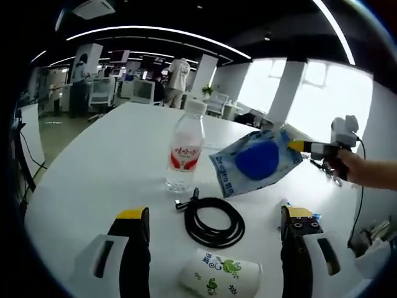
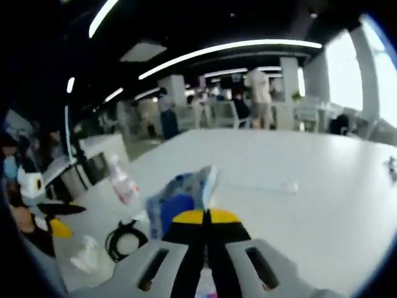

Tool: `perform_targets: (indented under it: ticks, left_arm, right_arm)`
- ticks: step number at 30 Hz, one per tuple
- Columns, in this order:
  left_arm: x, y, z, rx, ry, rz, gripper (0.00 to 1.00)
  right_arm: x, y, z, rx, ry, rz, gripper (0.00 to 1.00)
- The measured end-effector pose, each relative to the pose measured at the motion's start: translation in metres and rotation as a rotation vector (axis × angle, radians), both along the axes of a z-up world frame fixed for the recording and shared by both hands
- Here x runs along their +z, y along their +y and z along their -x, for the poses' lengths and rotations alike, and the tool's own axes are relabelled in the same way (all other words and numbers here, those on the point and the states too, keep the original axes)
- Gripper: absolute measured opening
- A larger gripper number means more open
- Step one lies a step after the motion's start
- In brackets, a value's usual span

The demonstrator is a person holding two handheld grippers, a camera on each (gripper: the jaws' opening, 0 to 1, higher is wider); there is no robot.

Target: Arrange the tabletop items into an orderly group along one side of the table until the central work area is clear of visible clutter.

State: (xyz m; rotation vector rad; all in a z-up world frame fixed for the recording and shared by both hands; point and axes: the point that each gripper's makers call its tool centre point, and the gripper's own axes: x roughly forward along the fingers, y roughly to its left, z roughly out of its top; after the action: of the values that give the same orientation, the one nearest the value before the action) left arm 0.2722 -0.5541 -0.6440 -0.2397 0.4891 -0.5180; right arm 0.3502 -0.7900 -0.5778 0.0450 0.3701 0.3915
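Observation:
My right gripper [image 2: 206, 216] is shut on a blue-and-white pouch [image 2: 180, 205], held up off the white table [image 2: 322, 205]. In the left gripper view the same pouch [image 1: 257, 162] hangs in the air, pinched at its right corner by the right gripper [image 1: 303, 146]. My left gripper [image 1: 215, 214] is open, its jaws standing either side of a black coiled cable [image 1: 214, 222]. A clear water bottle [image 1: 185, 149] with a red label stands upright just beyond the cable. A white cup [image 1: 220, 274] with green print lies on its side close between the jaws.
The bottle [image 2: 124, 183], cable [image 2: 126, 239] and cup [image 2: 87, 254] also lie at the lower left of the right gripper view, near the left gripper [image 2: 56, 217]. A small white item [image 2: 288, 185] lies farther out. People and office chairs stand beyond the table's far edge [image 1: 142, 105].

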Motion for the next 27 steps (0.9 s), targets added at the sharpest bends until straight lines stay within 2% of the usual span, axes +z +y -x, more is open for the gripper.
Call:
perform_targets:
  ticks: [2, 4, 7, 11, 21, 23, 27]
  left_arm:
    - [0.001, -0.008, -0.001, -0.012, -0.005, 0.010, 0.86]
    - [0.001, -0.015, -0.003, -0.022, -0.003, 0.025, 0.86]
    - [0.004, -0.026, -0.006, -0.030, -0.002, 0.064, 0.86]
    - [0.005, -0.040, -0.008, -0.057, -0.009, 0.072, 0.86]
    - [0.009, -0.043, -0.010, -0.070, -0.013, 0.090, 0.86]
    - [0.008, -0.044, -0.010, -0.078, -0.014, 0.079, 0.86]
    - [0.015, -0.051, -0.009, -0.101, -0.027, 0.110, 0.85]
  right_arm:
    - [0.012, 0.002, 0.005, 0.013, -0.026, 0.003, 0.00]
    - [0.019, 0.003, 0.009, 0.035, -0.056, 0.042, 0.00]
    - [0.032, 0.009, 0.018, 0.061, -0.080, 0.042, 0.00]
    - [0.054, 0.017, 0.029, 0.098, -0.119, 0.040, 0.00]
    - [0.102, 0.034, 0.053, 0.144, -0.194, -0.022, 0.00]
    - [0.109, 0.037, 0.057, 0.151, -0.201, -0.032, 0.00]
    - [0.118, 0.045, 0.066, 0.175, -0.216, -0.034, 0.00]
